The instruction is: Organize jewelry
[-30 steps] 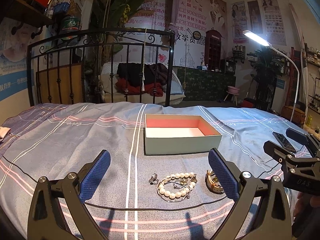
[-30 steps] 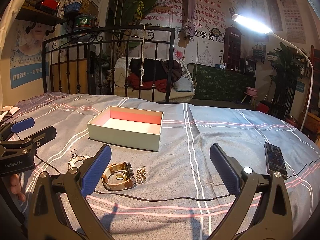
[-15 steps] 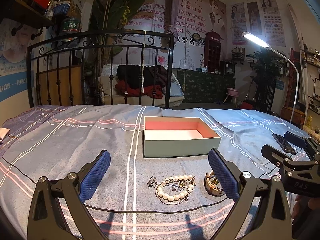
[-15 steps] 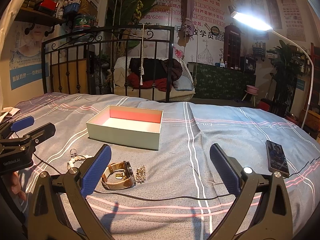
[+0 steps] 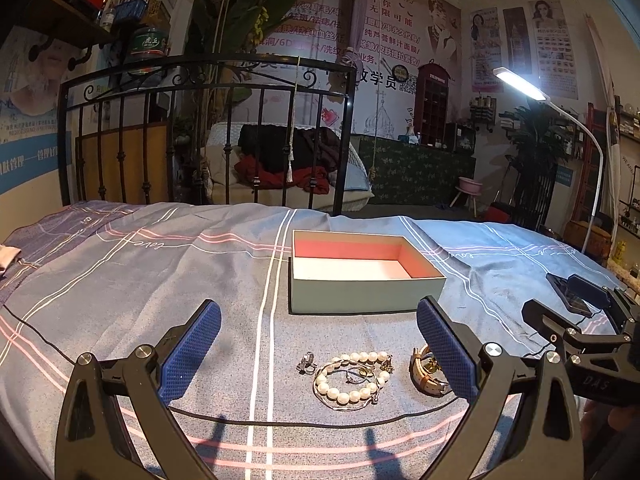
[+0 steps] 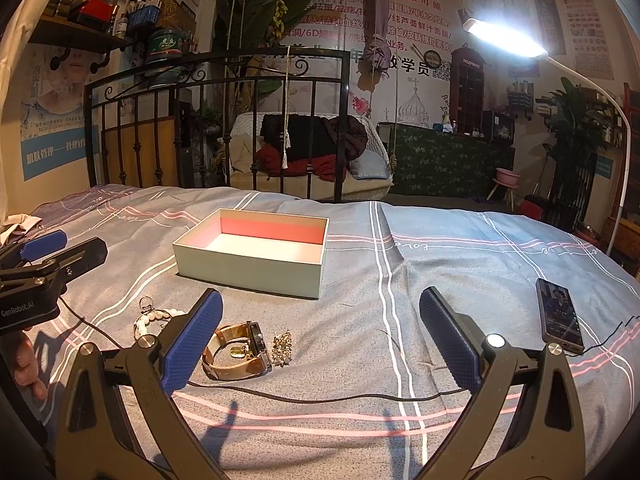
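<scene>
An open pale green box (image 5: 366, 278) with a pink and white inside sits on the bedspread; it also shows in the right wrist view (image 6: 256, 254). In front of it lie a pearl bracelet (image 5: 350, 378), a small ring (image 5: 307, 361) and a gold watch (image 5: 428, 372). The right wrist view shows the watch (image 6: 238, 350), a sparkly brooch (image 6: 282, 347) and the pearls (image 6: 154, 318). My left gripper (image 5: 318, 354) is open and empty just above the pearls. My right gripper (image 6: 320, 340) is open and empty, to the right of the watch.
A black phone (image 6: 558, 316) lies on the bedspread at the right. A thin black cable (image 6: 320, 396) runs across the cloth in front of the jewelry. A black iron bed rail (image 5: 208, 132) stands behind the bed. A lit floor lamp (image 6: 504, 38) stands at the right.
The left gripper has drifted slightly left, so the jewelry and box sit further right in its view. The right gripper has barely moved. Both stay open.
</scene>
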### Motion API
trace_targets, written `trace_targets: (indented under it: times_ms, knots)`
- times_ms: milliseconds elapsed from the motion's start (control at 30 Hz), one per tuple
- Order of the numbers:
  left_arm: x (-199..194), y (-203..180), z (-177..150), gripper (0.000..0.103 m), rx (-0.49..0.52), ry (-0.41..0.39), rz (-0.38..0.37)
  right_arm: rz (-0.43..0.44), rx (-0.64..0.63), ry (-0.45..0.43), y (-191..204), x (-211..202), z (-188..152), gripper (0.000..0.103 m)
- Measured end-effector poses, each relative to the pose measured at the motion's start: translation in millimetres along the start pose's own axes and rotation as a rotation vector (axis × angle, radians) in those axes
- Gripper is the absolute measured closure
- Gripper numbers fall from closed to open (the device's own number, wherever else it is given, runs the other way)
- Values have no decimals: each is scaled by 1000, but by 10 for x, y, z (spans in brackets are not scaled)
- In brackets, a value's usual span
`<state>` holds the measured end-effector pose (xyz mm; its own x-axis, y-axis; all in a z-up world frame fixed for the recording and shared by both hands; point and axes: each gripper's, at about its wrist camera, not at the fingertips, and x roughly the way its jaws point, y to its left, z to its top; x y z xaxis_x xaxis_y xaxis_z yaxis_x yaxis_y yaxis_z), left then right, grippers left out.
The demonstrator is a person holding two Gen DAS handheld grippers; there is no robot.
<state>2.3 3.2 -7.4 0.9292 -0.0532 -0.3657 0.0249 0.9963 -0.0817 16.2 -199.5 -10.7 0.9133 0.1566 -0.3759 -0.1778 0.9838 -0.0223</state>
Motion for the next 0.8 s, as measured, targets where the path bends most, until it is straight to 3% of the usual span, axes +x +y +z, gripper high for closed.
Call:
trace_targets:
  times_ms: [433,533,700,800]
  knots:
    - [72,-19,-51,7,1,39,-21,1,-8,32,12,121,-16,6]
    - [141,7,-90,7,-5,100,-45,-2,-15,51,-1,159,-37,6]
    - [353,75,-220,7,-20,272,-72,24,9,112,-81,271,-130,6]
    - [466,68,-271,7,3,333,-59,48,29,147,-127,370,-174,6]
